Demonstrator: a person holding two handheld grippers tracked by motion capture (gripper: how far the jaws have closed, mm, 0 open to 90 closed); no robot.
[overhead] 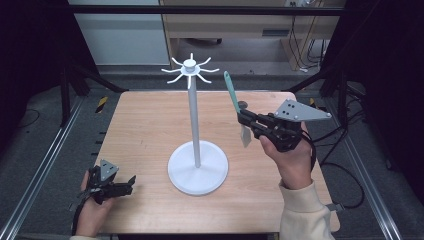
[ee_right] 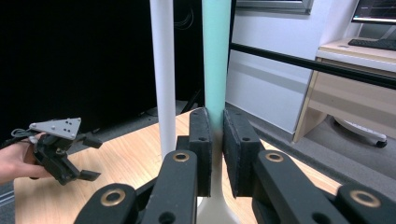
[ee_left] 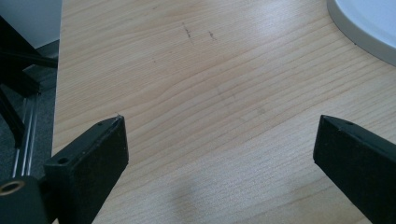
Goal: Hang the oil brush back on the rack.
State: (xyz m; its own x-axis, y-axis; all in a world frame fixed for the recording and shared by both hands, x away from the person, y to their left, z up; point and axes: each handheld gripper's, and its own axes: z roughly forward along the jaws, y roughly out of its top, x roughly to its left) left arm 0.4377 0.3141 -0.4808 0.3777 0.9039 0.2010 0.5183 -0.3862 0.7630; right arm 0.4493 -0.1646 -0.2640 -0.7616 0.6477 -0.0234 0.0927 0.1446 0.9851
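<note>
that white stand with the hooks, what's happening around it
A person's right gripper is shut on a spatula with a teal handle, held upright beside the white hook stand on the wooden table. The hooks are bare. The left gripper rests open near the table's front left corner.

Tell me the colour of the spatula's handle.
Mint green on the spatula's handle, clearest in the right gripper view.

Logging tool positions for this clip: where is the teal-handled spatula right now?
In the high view the spatula is at the right, clamped upright in the right gripper above the table, just right of the white stand's pole.
</note>
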